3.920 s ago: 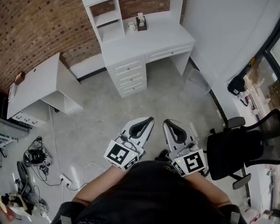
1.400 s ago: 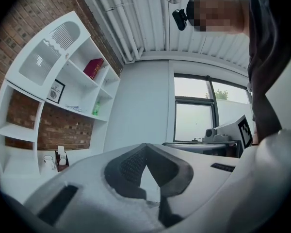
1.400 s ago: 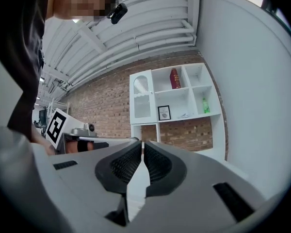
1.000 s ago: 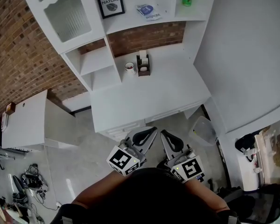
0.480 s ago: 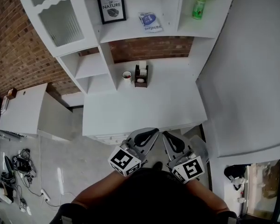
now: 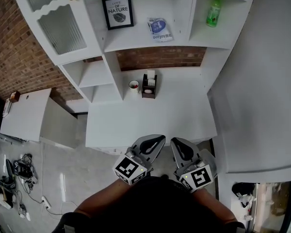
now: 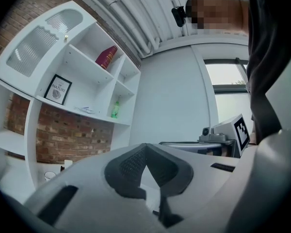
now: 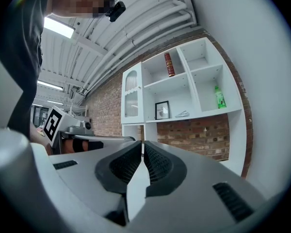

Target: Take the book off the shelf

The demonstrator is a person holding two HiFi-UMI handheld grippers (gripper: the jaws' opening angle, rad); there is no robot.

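A dark red book (image 8: 169,64) stands upright in a top compartment of the white hutch shelf (image 8: 182,115); it also shows in the left gripper view (image 7: 106,57). The head view does not reach that high. My left gripper (image 6: 153,142) and right gripper (image 6: 180,147) are held side by side just in front of the white desk's (image 6: 150,120) near edge, both pointing level at the shelves. The left gripper's (image 7: 144,148) pads meet at the tip with nothing between them. The right gripper (image 8: 142,147) is likewise shut and empty. Both are far below the book.
On the lower shelf stand a framed picture (image 6: 118,12), a blue packet (image 6: 159,29) and a green bottle (image 6: 213,10). A cup (image 6: 134,85) and a dark holder (image 6: 149,86) sit at the desk's back. A low white cabinet (image 6: 24,115) and floor cables (image 6: 19,171) lie left.
The person has walked up to the desk, carrying both grippers forward together. The desk and shelves now lie closer and fill more of the head view. Both grippers stay shut.
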